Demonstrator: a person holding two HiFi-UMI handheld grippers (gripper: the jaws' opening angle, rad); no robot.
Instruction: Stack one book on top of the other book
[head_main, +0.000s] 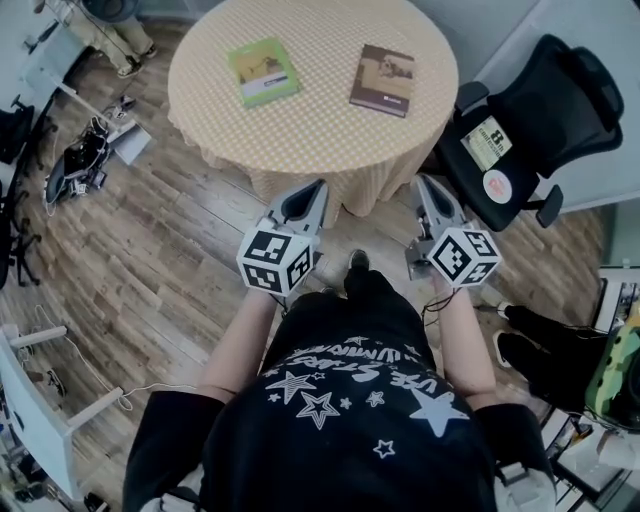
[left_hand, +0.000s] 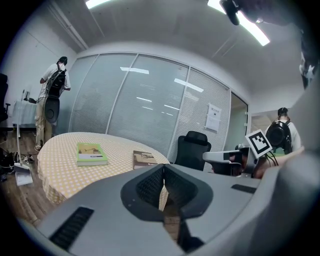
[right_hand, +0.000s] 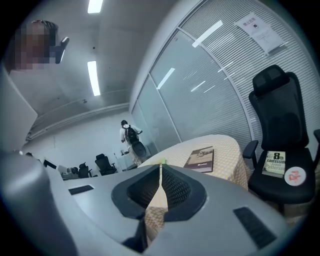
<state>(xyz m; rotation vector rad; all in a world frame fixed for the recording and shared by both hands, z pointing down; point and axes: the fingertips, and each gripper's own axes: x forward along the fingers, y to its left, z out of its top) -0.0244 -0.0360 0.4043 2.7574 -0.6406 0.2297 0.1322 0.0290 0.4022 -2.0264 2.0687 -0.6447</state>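
Note:
A green-covered book (head_main: 263, 71) lies on the left half of the round table (head_main: 320, 140), and a dark brown book (head_main: 383, 80) lies on its right half. They rest flat and apart. My left gripper (head_main: 318, 187) is shut and empty, short of the table's near edge. My right gripper (head_main: 424, 183) is also shut and empty, at the same edge further right. In the left gripper view the green book (left_hand: 91, 153) and brown book (left_hand: 144, 159) sit beyond the closed jaws. The right gripper view shows the brown book (right_hand: 201, 158) ahead.
A black office chair (head_main: 530, 120) with a book (head_main: 487, 142) on its seat stands right of the table. Bags and cables (head_main: 85, 155) lie on the wood floor at the left. A person (left_hand: 54, 85) stands far off by the glass wall.

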